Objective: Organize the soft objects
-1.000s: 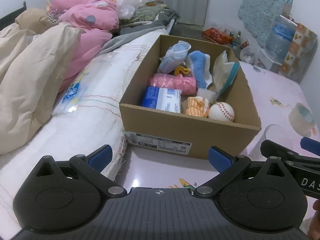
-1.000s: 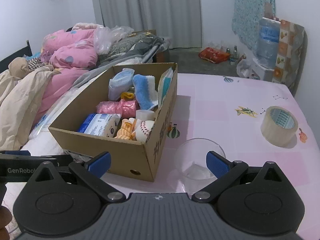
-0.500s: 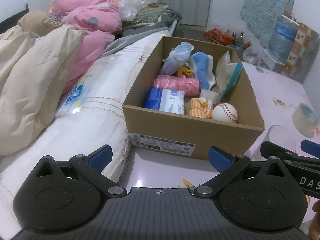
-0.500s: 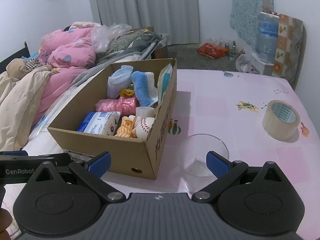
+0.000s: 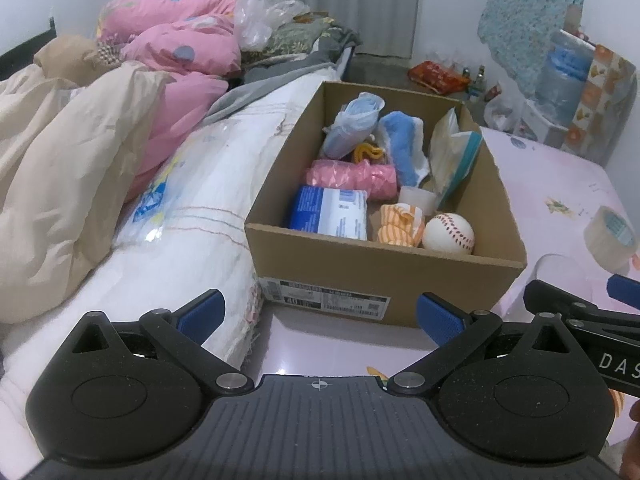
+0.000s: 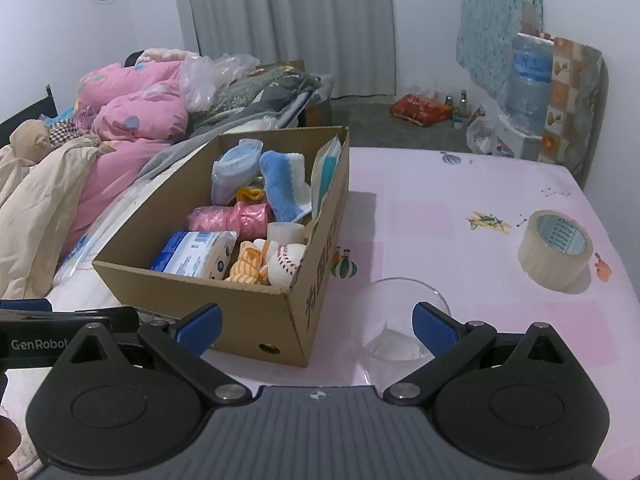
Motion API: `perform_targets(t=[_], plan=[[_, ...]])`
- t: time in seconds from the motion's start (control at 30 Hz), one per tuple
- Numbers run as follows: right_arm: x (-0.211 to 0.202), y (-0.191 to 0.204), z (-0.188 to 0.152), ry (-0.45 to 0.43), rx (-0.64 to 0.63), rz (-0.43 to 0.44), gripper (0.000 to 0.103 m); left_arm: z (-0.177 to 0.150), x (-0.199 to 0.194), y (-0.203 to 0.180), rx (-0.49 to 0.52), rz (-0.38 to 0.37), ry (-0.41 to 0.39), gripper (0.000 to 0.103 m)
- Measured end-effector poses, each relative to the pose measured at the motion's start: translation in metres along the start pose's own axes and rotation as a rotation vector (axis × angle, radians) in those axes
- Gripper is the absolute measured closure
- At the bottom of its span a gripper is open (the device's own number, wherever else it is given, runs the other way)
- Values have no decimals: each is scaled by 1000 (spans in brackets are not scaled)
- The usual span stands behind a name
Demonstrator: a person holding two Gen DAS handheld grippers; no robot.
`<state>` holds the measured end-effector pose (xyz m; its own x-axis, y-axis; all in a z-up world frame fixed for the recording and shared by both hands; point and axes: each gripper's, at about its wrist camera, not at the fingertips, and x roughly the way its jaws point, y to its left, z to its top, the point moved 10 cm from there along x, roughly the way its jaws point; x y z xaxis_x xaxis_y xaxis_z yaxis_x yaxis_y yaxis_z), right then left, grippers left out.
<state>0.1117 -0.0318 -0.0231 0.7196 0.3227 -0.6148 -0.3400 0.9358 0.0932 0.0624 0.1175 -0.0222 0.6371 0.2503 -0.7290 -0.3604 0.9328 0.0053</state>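
Note:
A cardboard box (image 5: 384,276) (image 6: 248,312) stands on the pink table. In it lie a baseball (image 5: 449,234) (image 6: 286,266), an orange striped cloth (image 5: 401,225), a blue-white tissue pack (image 5: 330,212) (image 6: 192,254), a pink roll (image 5: 352,175), a blue towel (image 5: 400,148) (image 6: 284,186) and a bagged blue item (image 5: 354,124). My left gripper (image 5: 320,314) is open and empty, just before the box's near wall. My right gripper (image 6: 316,322) is open and empty, near the box's right corner.
A clear glass bowl (image 6: 394,320) sits right of the box, close to my right gripper. A tape roll (image 6: 554,250) lies further right. A bed with white, beige and pink bedding (image 5: 120,152) borders the table on the left. A water bottle (image 6: 530,80) stands at the back.
Both grippers have drawn back and risen slightly, so the box looks a little further off. Both stay open and empty.

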Motion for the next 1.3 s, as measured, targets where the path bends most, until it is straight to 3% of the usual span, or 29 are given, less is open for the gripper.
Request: perform_targets(t=[1.3], plan=[[5, -3, -7, 22, -16, -22, 57, -7, 10, -2, 22, -20, 32, 1]])
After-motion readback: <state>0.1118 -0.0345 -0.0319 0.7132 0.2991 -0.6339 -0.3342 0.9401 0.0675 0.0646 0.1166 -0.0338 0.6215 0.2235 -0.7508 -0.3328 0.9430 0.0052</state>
